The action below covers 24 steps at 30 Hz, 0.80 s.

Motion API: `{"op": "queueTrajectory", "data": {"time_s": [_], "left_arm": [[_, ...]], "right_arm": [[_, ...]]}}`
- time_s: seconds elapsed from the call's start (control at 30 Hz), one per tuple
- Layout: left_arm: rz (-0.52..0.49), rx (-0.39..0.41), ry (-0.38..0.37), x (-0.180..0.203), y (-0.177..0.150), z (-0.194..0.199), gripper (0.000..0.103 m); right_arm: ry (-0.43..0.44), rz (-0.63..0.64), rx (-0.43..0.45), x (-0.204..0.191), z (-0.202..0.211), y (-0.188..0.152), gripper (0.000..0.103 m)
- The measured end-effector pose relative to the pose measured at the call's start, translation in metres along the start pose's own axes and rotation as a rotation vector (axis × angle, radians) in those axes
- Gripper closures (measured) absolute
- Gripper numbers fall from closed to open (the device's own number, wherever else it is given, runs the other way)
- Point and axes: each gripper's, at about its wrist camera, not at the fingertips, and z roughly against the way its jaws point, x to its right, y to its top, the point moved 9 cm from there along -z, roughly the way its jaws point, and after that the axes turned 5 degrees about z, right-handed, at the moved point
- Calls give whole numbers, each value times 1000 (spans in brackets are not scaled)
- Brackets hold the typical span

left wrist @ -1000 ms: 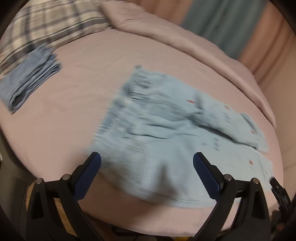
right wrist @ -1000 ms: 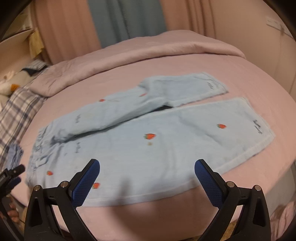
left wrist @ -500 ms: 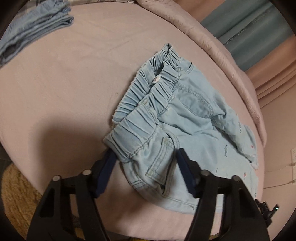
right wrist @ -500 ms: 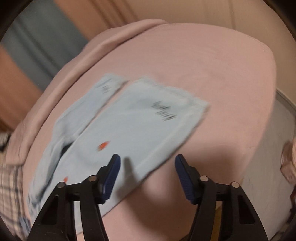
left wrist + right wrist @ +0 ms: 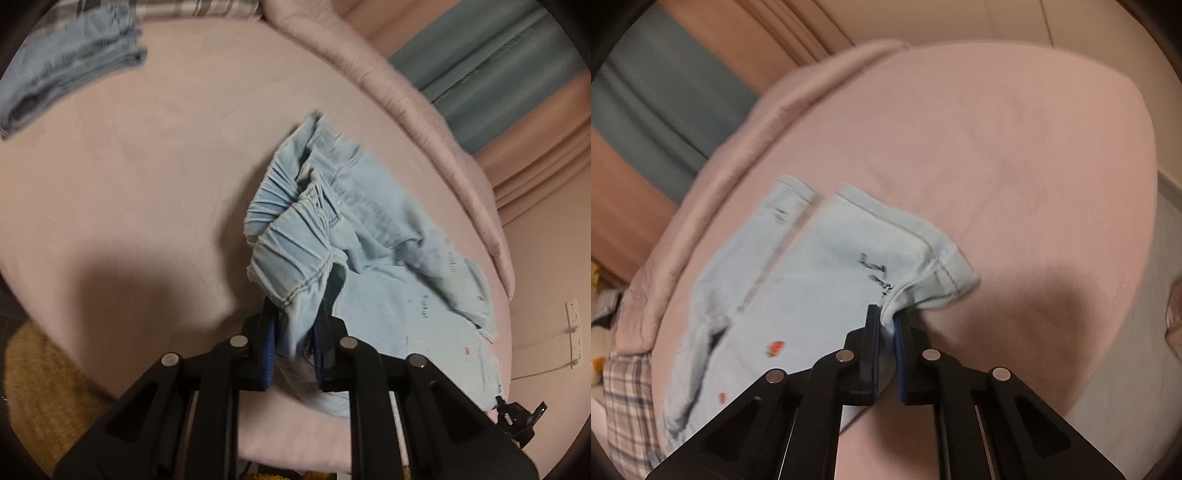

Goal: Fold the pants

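Light blue pants [image 5: 388,295] with small strawberry prints lie on a pink bed [image 5: 147,184]. My left gripper [image 5: 295,314] is shut on the near corner of the elastic waistband [image 5: 291,251], which is bunched and lifted. In the right wrist view the two legs [image 5: 820,266] lie side by side. My right gripper [image 5: 886,317] is shut on the near hem corner of the near leg [image 5: 923,273], lifting it slightly. The right gripper also shows at the lower right edge of the left wrist view [image 5: 517,421].
A folded blue garment [image 5: 66,70] lies at the bed's far left. A plaid pillow [image 5: 624,406] lies by the waist end. A rolled pink duvet [image 5: 424,122] runs along the far side, curtains behind. A yellow rug [image 5: 44,398] is on the floor.
Both grippers went from open and hovering to closed. The left one closed on the waistband corner and the right one on the leg hem corner, and both corners now rise off the bed.
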Motion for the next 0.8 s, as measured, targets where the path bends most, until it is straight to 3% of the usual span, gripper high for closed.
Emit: {"op": "queueTrajectory", "data": {"time_s": [0.17, 0.23, 0.33, 0.53, 0.63, 0.8], "left_arm": [[-44, 13, 70, -23, -2, 16, 86], [0, -47, 93, -40, -9, 1, 86], [-9, -56, 101, -41, -9, 0, 86], [-77, -18, 134, -36, -2, 19, 84], [-59, -73, 179, -49, -12, 0, 83], [-67, -75, 200, -52, -11, -7, 78]], "right_arm": [[41, 26, 44, -12, 32, 0, 96], [23, 39, 16, -9, 20, -7, 96], [-40, 30, -64, 5, -7, -24, 96], [-5, 55, -7, -2, 19, -15, 97], [-40, 71, -31, 2, 10, -21, 97], [-93, 54, -75, 17, -12, -31, 97]]}}
